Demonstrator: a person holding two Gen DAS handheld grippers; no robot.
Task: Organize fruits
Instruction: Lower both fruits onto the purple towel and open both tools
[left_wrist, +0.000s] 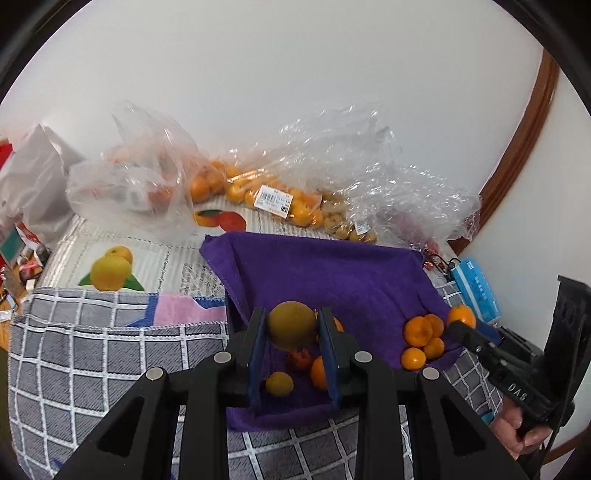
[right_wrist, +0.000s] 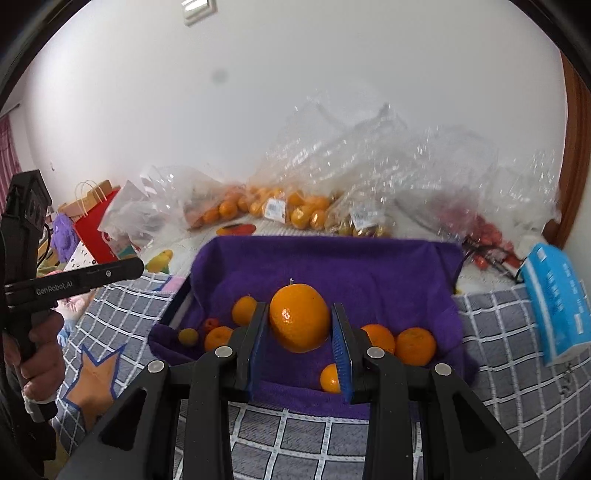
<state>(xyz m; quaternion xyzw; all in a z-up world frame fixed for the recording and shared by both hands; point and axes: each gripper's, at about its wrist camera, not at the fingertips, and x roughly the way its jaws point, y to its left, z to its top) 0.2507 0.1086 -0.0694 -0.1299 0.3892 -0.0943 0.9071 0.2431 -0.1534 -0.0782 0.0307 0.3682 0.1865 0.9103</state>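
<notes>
My left gripper (left_wrist: 291, 325) is shut on a dull yellow-green citrus fruit (left_wrist: 291, 324) and holds it above the purple-cloth-lined tray (left_wrist: 332, 269). Below it lie a small yellow fruit (left_wrist: 279, 384), a red fruit (left_wrist: 299, 359) and an orange (left_wrist: 318, 373). Several mandarins (left_wrist: 421, 338) are grouped at the tray's right. My right gripper (right_wrist: 300, 317) is shut on a big bright orange (right_wrist: 299, 316) above the same tray (right_wrist: 332, 258). Loose oranges lie left (right_wrist: 244, 309) and right (right_wrist: 415, 345) of it.
Clear plastic bags of oranges (left_wrist: 273, 195) and small yellow fruits (left_wrist: 347, 227) lie behind the tray by the white wall. A blue tissue pack (right_wrist: 557, 299) stands at the right. A grey checked cloth (left_wrist: 92, 350) covers the near surface. A red paper bag (right_wrist: 96, 229) is at the left.
</notes>
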